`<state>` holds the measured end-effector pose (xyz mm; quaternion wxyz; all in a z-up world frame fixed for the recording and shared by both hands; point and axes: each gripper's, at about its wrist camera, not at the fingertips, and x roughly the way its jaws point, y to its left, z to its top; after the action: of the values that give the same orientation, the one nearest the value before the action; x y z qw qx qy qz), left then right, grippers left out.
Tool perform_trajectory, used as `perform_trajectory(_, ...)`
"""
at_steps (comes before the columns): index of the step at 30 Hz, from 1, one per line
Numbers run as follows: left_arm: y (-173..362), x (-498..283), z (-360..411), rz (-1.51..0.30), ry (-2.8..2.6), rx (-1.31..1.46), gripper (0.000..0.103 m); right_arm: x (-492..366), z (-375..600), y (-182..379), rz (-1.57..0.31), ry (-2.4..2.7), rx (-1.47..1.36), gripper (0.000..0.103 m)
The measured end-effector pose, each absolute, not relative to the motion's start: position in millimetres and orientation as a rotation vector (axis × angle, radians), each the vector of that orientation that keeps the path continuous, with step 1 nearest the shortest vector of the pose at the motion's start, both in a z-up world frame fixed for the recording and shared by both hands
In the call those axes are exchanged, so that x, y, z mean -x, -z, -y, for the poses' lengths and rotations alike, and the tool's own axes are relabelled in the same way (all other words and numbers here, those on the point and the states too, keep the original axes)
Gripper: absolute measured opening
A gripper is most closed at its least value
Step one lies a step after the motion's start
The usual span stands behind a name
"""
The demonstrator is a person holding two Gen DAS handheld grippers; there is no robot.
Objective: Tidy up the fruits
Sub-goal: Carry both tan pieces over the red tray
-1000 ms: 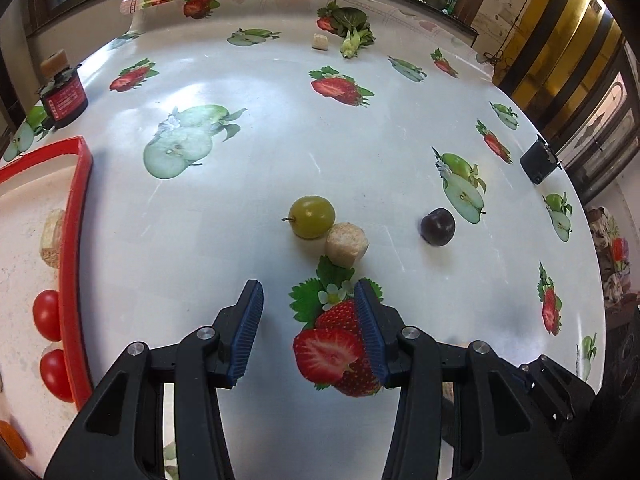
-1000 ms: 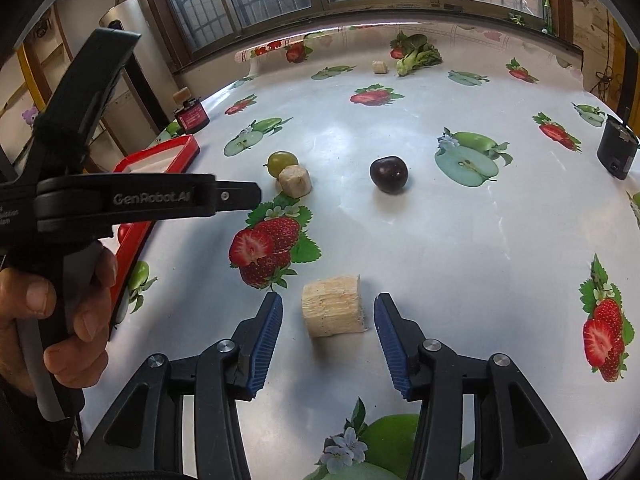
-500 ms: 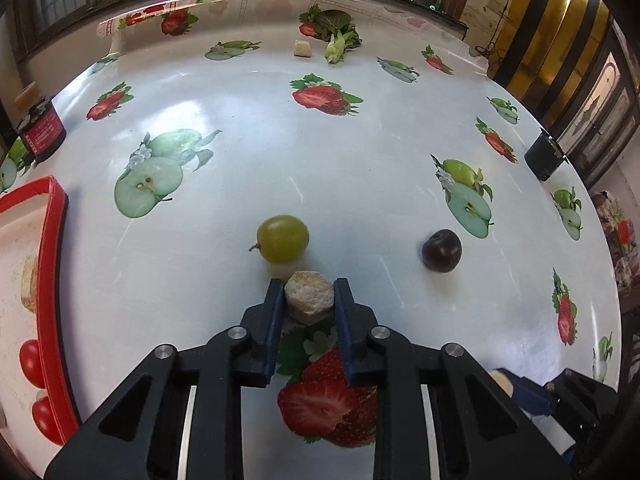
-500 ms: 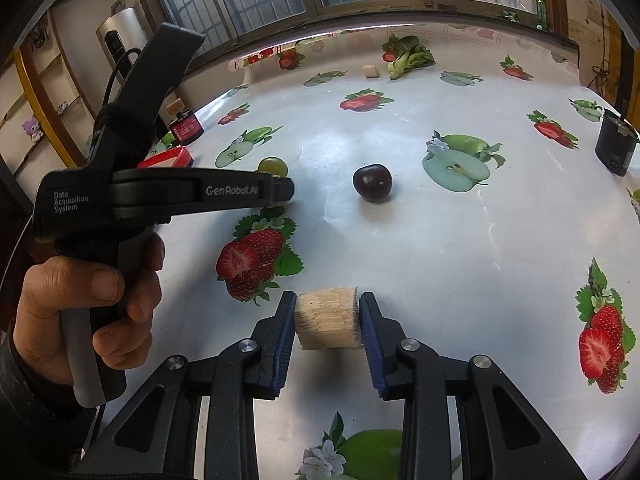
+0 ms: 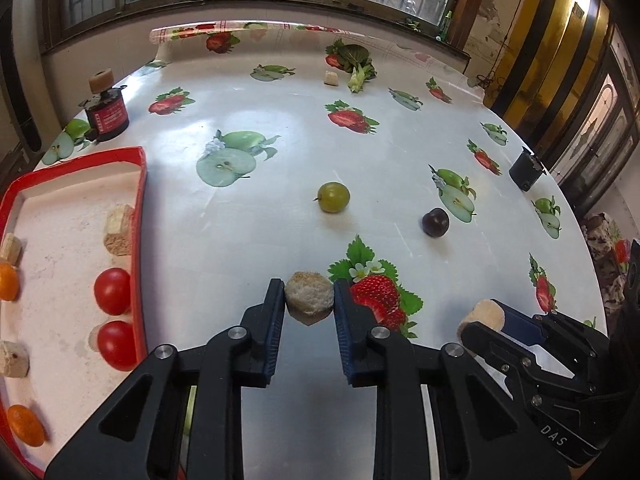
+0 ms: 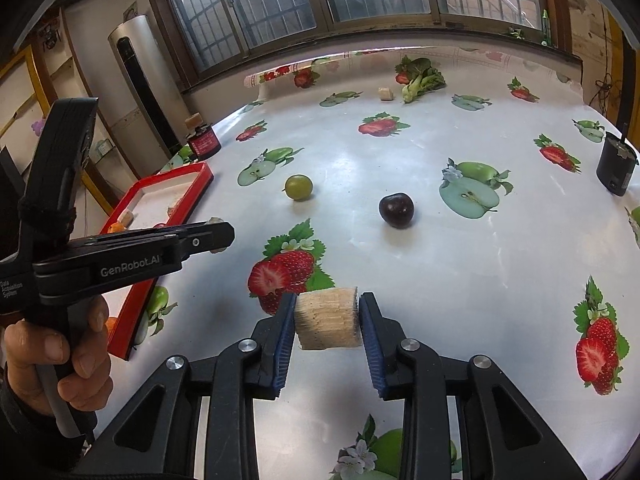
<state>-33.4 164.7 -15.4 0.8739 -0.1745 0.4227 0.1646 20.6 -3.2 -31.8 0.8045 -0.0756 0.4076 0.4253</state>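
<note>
Fruit and block count, by red tray (image 5: 139,216)

In tray: two tomatoes (image 5: 112,291), two orange fruits (image 5: 25,426), three beige blocks (image 5: 118,230). Outside: one green grape (image 5: 333,197), one dark plum (image 5: 435,222).

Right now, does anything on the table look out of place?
Yes. A bunch of leafy greens lies at the far edge among the fruit, and a beige chunk sits oddly atop the red jar.

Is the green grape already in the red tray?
No, the green grape sits on the tablecloth, well to the right of the red tray, near the dark plum.
</note>
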Motion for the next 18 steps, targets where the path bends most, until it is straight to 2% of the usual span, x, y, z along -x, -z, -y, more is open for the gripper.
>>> perform_trajectory(18, 3, 100, -192, -0.828, -0.470, 0.390, 0.022, 10, -49, 16, -0.840, -1.022, 0.201, 0.032)
